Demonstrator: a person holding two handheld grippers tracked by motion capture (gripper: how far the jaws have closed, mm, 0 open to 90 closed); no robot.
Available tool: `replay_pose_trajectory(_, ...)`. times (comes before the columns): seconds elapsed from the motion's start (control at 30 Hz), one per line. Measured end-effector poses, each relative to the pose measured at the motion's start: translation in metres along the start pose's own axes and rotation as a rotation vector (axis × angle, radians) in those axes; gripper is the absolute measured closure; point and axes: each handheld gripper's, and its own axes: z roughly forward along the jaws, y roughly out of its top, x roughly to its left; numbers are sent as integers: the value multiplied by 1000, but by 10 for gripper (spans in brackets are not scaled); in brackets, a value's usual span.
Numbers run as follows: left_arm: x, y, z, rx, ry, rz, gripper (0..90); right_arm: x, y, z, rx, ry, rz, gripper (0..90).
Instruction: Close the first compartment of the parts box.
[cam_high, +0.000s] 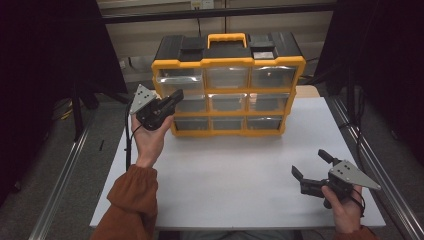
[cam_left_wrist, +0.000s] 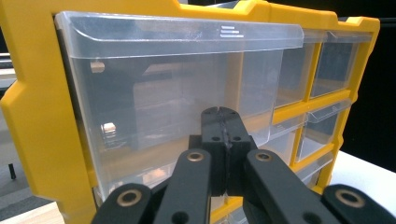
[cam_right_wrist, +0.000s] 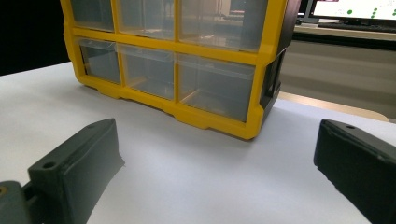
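in the high view the yellow drawer cabinet (cam_high: 227, 85) stands upright at the far edge of the white table (cam_high: 235, 180), nearer its far left corner; the left tongs (cam_high: 176, 96) hover at the cabinet's left column, tips pressed together and holding nothing, just at the front of the middle-left drawer (cam_high: 192, 102); the right tongs (cam_high: 310, 165) rest low near the table's near right corner, jaws spread wide and empty, well apart from the cabinet. the risk i judge here is that closed tips can only poke, so a push could slide the whole cabinet back toward the far edge, since no other hand steadies it.

in the left gripper view the two black jaws meet in a tight seam in front of the clear drawer (cam_left_wrist: 177, 107), whose lip (cam_left_wrist: 182, 37) runs along the top above the tips; whether the tips touch the plastic i cannot tell. if the aim is to pull this drawer, the tongs sit below the lip and shut, so they may slip off the smooth front, or scrape it; they would need to open and rise first.

in the right gripper view the spread jaws frame bare table, with the cabinet's lower right corner (cam_right_wrist: 252, 126) ahead; from so far off this hand cannot brace the frame in time if it tips or skids.
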Motion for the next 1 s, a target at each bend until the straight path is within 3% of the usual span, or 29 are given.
replay_pose_trajectory(0.1, 0, 2, 1, 7, 2, 21, 900, 0, 0, 0, 0, 3, -1, 2)
replay_pose_trajectory(1.0, 7, 0, 12, -6, 13, 10, 900, 1, 0, 0, -5, 2, -4, 1)
